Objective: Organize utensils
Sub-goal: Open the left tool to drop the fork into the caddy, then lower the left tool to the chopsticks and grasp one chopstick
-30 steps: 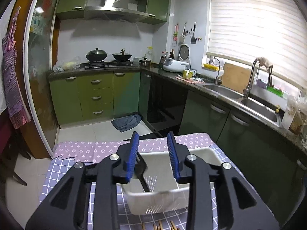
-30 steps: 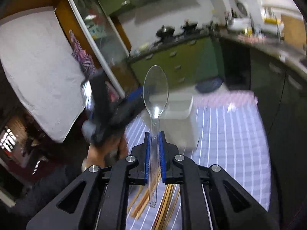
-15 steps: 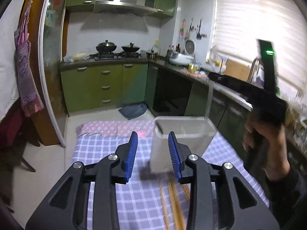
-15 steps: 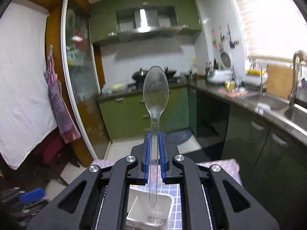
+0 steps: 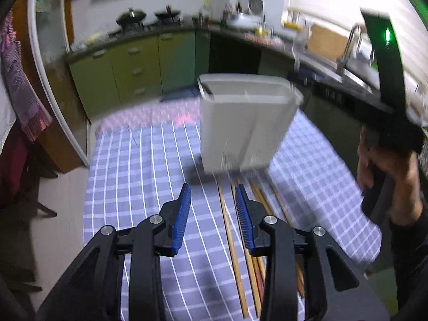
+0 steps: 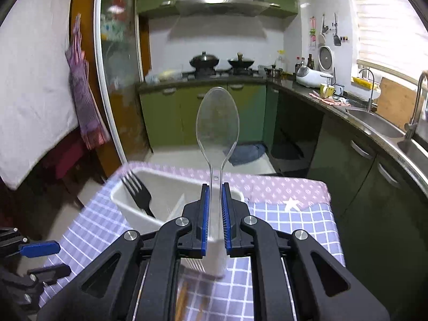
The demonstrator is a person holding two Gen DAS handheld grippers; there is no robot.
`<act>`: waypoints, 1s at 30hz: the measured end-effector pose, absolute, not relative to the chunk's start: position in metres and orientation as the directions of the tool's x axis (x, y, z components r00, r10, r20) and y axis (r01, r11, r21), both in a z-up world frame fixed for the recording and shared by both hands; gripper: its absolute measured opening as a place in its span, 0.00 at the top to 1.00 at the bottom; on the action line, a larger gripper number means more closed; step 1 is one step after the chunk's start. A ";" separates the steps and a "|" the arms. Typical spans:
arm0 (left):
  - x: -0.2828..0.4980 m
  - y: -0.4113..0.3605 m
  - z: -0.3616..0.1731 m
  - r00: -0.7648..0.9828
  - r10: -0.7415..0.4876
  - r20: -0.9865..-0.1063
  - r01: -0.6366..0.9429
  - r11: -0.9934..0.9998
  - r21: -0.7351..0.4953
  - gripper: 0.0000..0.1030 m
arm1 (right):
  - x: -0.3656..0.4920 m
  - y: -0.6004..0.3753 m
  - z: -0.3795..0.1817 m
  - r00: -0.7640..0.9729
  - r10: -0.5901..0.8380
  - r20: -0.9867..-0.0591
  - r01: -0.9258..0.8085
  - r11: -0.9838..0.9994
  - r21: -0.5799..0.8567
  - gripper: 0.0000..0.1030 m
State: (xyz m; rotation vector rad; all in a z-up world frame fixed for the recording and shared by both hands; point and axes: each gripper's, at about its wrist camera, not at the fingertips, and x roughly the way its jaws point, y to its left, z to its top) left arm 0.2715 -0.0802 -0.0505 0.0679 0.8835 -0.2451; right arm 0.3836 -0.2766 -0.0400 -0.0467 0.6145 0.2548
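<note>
Left wrist view: the left tongs (image 5: 213, 208) hang released and empty over the chopsticks (image 5: 230, 240) on the checked bench (image 5: 128, 176), near the white holder (image 5: 240, 125). Half a second ago the holder sat closer to the tips.

Right wrist view: the right tongs (image 6: 214, 214) are clenched on the clear spoon (image 6: 217, 125), now nearer the holder holding a black fork (image 6: 137, 190). Best to lower the handle steeply into the free compartment, then release.

One clear plastic spoon (image 6: 217, 123), one black plastic fork (image 6: 137, 191) and one white utensil caddy (image 5: 246, 123) show. Wooden chopsticks (image 5: 231, 243) lie on the tablecloth (at least six; overlap and blur prevent an exact count).
</note>
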 end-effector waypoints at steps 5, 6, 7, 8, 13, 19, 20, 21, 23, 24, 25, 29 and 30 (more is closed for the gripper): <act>0.270 -0.088 -0.066 0.533 -0.158 -0.831 0.256 0.966 -0.020 0.66 | 0.382 -0.274 -0.043 0.773 0.218 -0.596 -0.253 0.967 0.025 0.71; 0.269 -0.089 -0.068 0.523 -0.157 -0.837 0.261 0.965 -0.018 0.63 | 0.380 -0.274 -0.042 0.774 0.217 -0.594 -0.251 0.968 0.027 0.71; 0.268 -0.090 -0.071 0.509 -0.154 -0.847 0.264 0.964 -0.016 0.62 | 0.378 -0.276 -0.040 0.777 0.219 -0.590 -0.247 0.968 0.034 0.71; 0.268 -0.091 -0.074 0.500 -0.149 -0.853 0.265 0.964 -0.013 0.62 | 0.375 -0.278 -0.036 0.781 0.221 -0.585 -0.243 0.969 0.042 0.71; 0.273 -0.097 -0.094 0.428 -0.128 -0.894 0.283 0.959 -0.002 0.62 | 0.341 -0.302 -0.007 0.793 0.271 -0.545 -0.241 0.962 0.128 0.68; 0.289 -0.106 -0.129 0.286 -0.123 -0.950 0.281 0.959 -0.039 0.65 | 0.292 -0.325 -0.012 0.745 0.300 -0.596 -0.274 0.952 0.136 0.64; 0.291 -0.108 -0.133 0.278 -0.116 -0.953 0.281 0.959 -0.035 0.68 | 0.287 -0.327 -0.018 0.731 0.297 -0.615 -0.276 0.952 0.132 0.64; 0.293 -0.111 -0.136 0.270 -0.111 -0.956 0.281 0.959 -0.031 0.68 | 0.283 -0.331 -0.026 0.712 0.290 -0.639 -0.274 0.953 0.126 0.64; 0.297 -0.116 -0.141 0.257 -0.104 -0.961 0.282 0.959 -0.028 0.70 | 0.279 -0.338 -0.042 0.677 0.282 -0.680 -0.269 0.955 0.128 0.64; 0.299 -0.118 -0.144 0.248 -0.098 -0.964 0.277 0.960 -0.027 0.73 | 0.278 -0.341 -0.050 0.656 0.276 -0.703 -0.265 0.956 0.128 0.64; 0.301 -0.120 -0.146 0.241 -0.095 -0.966 0.275 0.961 -0.025 0.75 | 0.278 -0.342 -0.056 0.642 0.269 -0.718 -0.261 0.957 0.126 0.64; 0.309 -0.125 -0.153 0.215 -0.057 -0.975 0.255 0.967 -0.001 0.88 | 0.276 -0.350 -0.081 0.584 0.249 -0.772 -0.249 0.961 0.122 0.64; 0.312 -0.126 -0.155 0.208 -0.050 -0.977 0.249 0.969 0.004 0.88 | 0.278 -0.351 -0.084 0.572 0.252 -0.780 -0.250 0.960 0.126 0.64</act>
